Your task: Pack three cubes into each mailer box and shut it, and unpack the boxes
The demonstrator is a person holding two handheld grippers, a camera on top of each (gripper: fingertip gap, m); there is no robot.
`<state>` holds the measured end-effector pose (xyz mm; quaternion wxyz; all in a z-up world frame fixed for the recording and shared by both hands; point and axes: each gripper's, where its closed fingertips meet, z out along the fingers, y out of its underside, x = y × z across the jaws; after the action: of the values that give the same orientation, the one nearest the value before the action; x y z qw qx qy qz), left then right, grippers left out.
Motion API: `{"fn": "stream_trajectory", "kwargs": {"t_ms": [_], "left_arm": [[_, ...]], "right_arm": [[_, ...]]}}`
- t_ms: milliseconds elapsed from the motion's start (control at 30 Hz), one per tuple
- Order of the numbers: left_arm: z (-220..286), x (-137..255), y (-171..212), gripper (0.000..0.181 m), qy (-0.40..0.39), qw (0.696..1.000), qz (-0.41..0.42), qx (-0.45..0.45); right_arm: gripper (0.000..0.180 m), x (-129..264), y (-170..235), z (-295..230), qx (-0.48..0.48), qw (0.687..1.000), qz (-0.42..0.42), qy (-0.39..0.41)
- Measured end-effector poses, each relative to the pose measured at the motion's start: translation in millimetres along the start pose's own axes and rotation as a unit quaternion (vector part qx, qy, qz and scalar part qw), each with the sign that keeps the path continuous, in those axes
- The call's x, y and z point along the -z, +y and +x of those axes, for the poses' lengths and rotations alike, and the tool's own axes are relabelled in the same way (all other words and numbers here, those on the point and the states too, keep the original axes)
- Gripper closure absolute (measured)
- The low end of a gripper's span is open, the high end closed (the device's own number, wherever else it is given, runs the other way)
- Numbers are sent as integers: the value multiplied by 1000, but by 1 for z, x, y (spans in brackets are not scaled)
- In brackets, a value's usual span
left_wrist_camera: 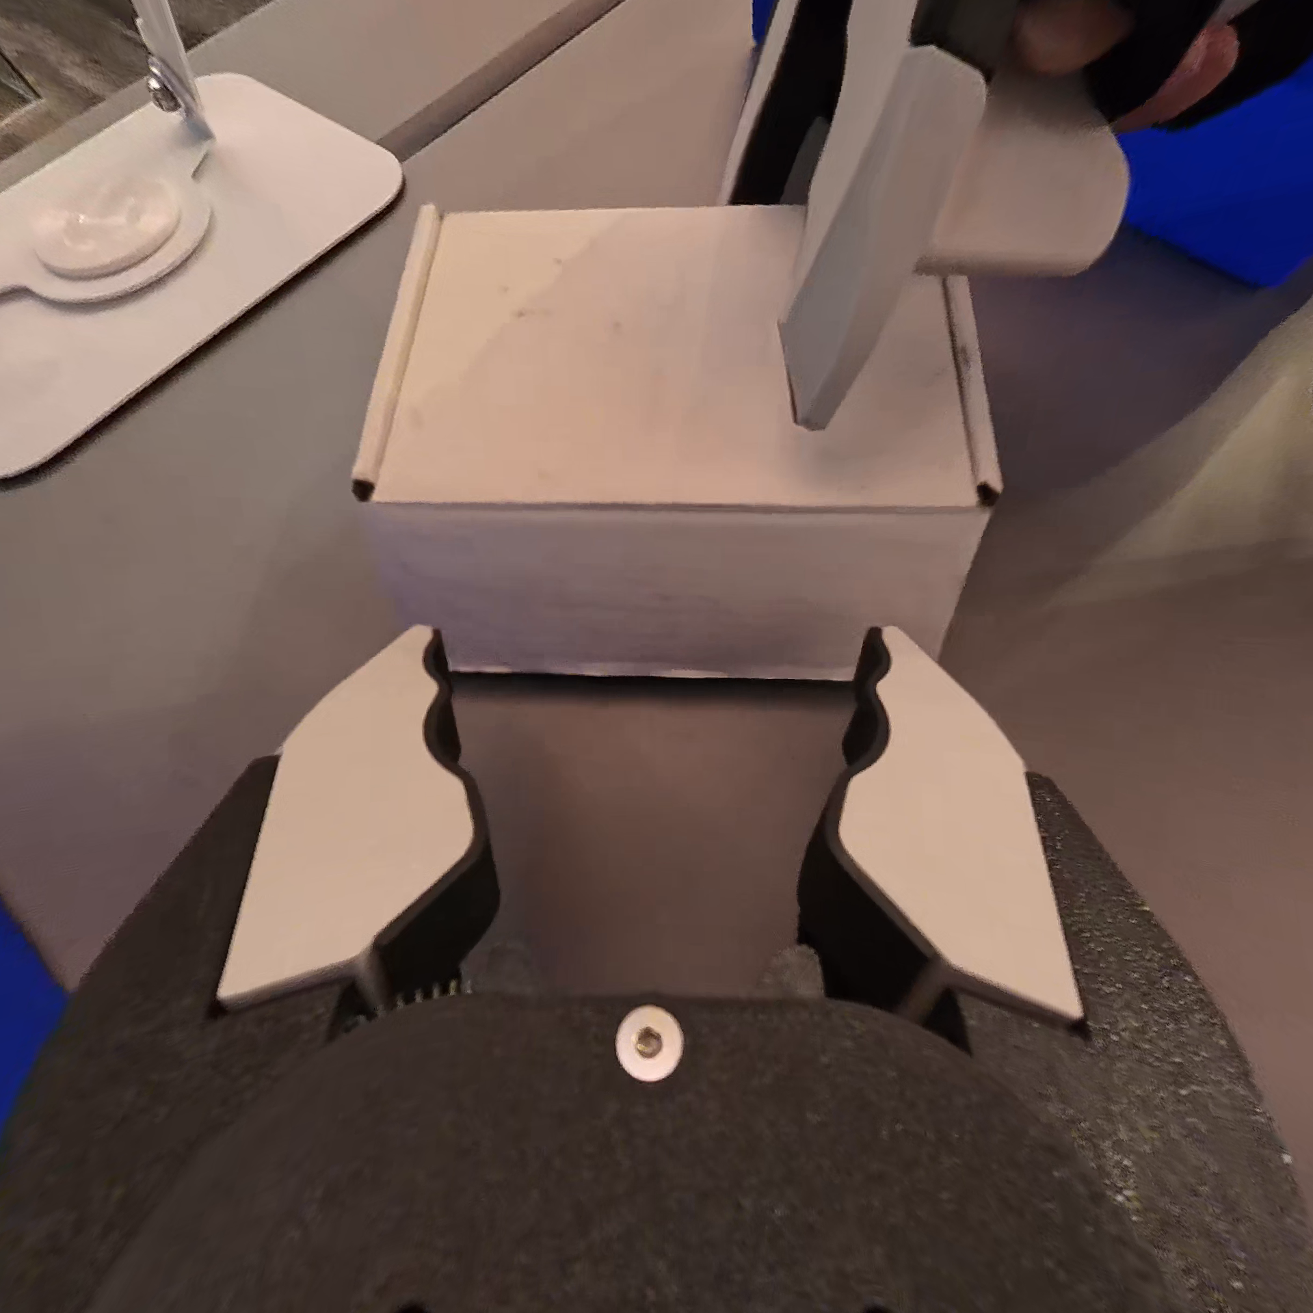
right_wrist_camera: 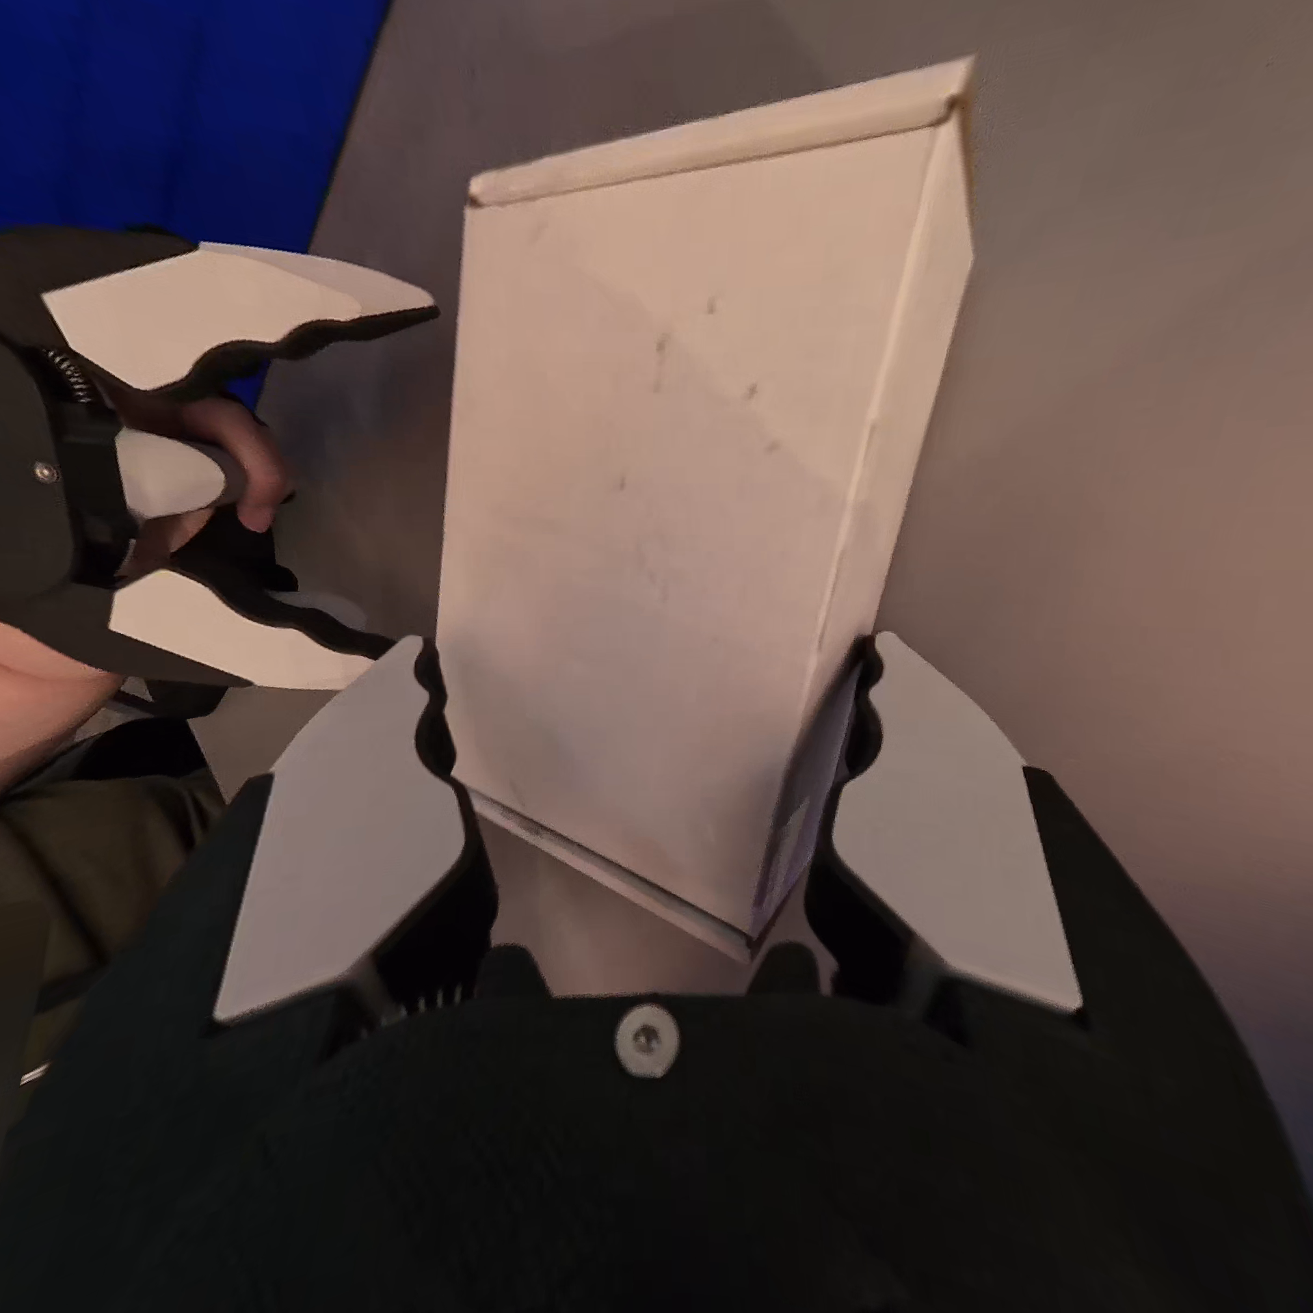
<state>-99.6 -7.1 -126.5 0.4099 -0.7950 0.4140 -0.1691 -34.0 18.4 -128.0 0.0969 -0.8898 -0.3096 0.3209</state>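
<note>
A white mailer box (left_wrist_camera: pixel 668 369) stands shut on the grey table (left_wrist_camera: pixel 213 639). My left gripper (left_wrist_camera: pixel 654 646) is open and empty, its fingertips just short of the box's front wall. My right gripper (right_wrist_camera: pixel 650 654) is open and comes down over the box's (right_wrist_camera: pixel 661 462) back right part. One of its fingers (left_wrist_camera: pixel 845 298) touches the lid. The other finger is down behind the rear wall. The left gripper also shows in the right wrist view (right_wrist_camera: pixel 408 476), open beside the box. No cubes are in view.
A white stand base (left_wrist_camera: pixel 234 270) with a metal post sits on the table at the back left. A blue surface (left_wrist_camera: pixel 1208 199) lies beyond the table at the right. A person's hand (right_wrist_camera: pixel 249 469) holds the left gripper.
</note>
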Motion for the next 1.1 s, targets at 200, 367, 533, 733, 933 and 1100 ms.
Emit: {"fn": "stream_trajectory", "kwargs": {"t_ms": [200,367,533,733,933,1100], "left_arm": [[10,-8,2,70,7,1000,-3,-25],[13,-4,5,69,18,999,-1,-31],[34,15,19,67,55,997,-9,-47],[55,33,37,60,117,988,-65,-73],[50,36,36,65,109,988,-59,-90],[49,32,42,65,93,986,-78,-110]], "right_arm": [[72,-5,8,1,2,1000,-22,10],[70,-7,17,-6,16,999,-42,13],[73,-5,54,-30,43,993,-107,-9],[80,7,107,-58,105,971,-198,-81],[85,15,117,-55,121,965,-216,-84],[85,31,94,-38,176,970,-166,-13]]}}
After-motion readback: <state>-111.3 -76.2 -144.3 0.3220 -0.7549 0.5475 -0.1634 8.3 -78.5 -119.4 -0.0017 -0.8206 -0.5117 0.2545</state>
